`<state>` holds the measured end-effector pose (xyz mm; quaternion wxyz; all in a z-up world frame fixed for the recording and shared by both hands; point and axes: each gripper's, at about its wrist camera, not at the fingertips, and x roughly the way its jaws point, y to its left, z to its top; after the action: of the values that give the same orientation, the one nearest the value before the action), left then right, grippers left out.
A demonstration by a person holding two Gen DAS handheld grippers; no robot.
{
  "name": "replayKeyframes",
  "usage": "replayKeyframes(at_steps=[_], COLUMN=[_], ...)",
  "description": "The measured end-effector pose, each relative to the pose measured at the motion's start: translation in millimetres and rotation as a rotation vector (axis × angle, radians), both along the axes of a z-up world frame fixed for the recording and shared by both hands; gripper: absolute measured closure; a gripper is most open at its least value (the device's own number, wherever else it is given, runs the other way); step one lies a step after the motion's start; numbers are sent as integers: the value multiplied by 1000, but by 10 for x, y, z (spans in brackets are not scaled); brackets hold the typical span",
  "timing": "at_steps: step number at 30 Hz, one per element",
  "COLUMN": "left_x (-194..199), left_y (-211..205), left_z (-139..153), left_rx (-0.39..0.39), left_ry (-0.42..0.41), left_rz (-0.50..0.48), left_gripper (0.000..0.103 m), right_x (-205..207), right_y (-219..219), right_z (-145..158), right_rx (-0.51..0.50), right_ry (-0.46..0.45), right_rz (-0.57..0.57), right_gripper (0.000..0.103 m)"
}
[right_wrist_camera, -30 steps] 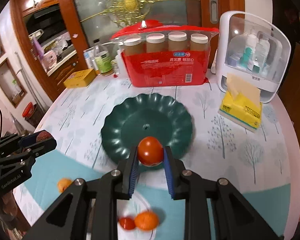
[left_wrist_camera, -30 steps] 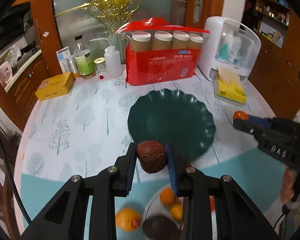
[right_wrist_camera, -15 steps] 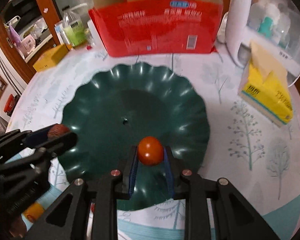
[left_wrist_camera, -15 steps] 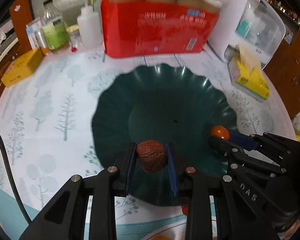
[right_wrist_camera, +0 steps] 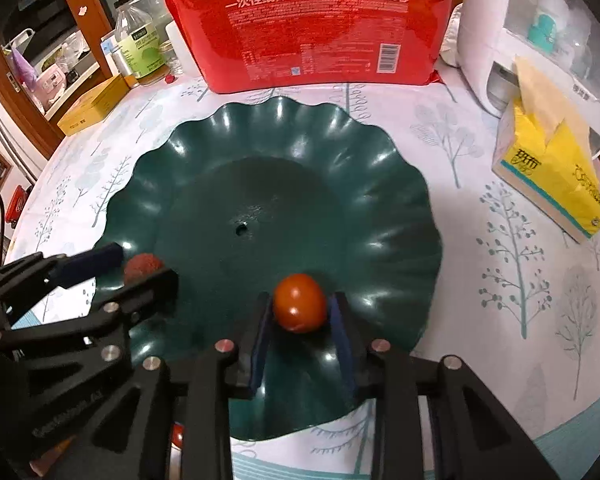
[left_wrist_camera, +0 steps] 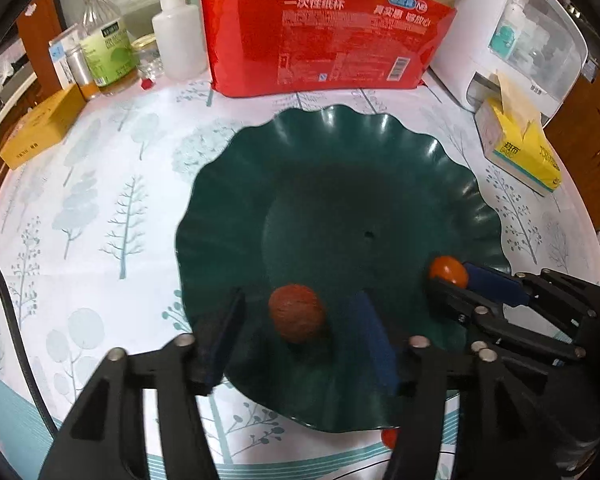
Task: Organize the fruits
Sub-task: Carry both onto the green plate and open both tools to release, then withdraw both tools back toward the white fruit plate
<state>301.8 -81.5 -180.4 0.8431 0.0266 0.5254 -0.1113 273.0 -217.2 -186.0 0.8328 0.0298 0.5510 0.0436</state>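
A dark green scalloped plate (left_wrist_camera: 340,184) lies on the tree-print tablecloth; it also shows in the right wrist view (right_wrist_camera: 284,184). My left gripper (left_wrist_camera: 296,320) is open over the plate's near edge, and a wrinkled brown fruit (left_wrist_camera: 297,313) lies on the plate between its spread fingers, free of both. My right gripper (right_wrist_camera: 300,312) holds a small red tomato (right_wrist_camera: 299,302) low over the plate; its jaws have begun to part, with a small gap on the right side. The tomato also shows in the left wrist view (left_wrist_camera: 448,270).
A red pack of paper cups (left_wrist_camera: 324,28) stands behind the plate. A yellow tissue pack (right_wrist_camera: 552,172) and a white appliance (right_wrist_camera: 540,40) are at the right. Bottles (left_wrist_camera: 104,48) and a yellow box (left_wrist_camera: 40,132) are at the left. Another red fruit (left_wrist_camera: 389,438) peeks below the plate.
Both grippers came down closer over the plate. My left gripper opened and let the brown fruit go onto the plate. My right gripper's jaws loosened slightly around the tomato.
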Motion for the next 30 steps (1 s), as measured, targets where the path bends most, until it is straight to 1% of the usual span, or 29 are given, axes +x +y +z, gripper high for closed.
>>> replayKeyframes(at_steps=[1,3,7,9,13,16,20,26,30], left_x=[-10,-37,-102,-141,-235,-334,-513,-735,-973], left_y=[13,39,79,88,128,180,229,323,367], left_z=[18,60,163,213,333,454,669,946,1195], left_rx=[3,10,6,5,-21,-46,-22,-23,-15], left_ry=[-6,-14,-28,-38,-43,-68,-143,-160,-191], left_rz=[5,15,23,23,30,42,56,61,55], left_gripper=[33,27,23,22,22,22,22,22,22], right_x=[3,-10,-56,-85,-161,-224,-359,-591,-794], right_y=[-13,-45,-73,-80,-72,-56,-25,20,38], right_z=[11,45,153,219,372,483,653,907,1125], right_rx=[6,19,19,17,19,24,27,39,52], right_ry=[1,-2,-22,-36,-60,-76,-99,-131,-160], right_rz=[-2,-9,-13,-14,-7,0,9,24,34], right_gripper=[72,70,63,60,58,57,57,56,56])
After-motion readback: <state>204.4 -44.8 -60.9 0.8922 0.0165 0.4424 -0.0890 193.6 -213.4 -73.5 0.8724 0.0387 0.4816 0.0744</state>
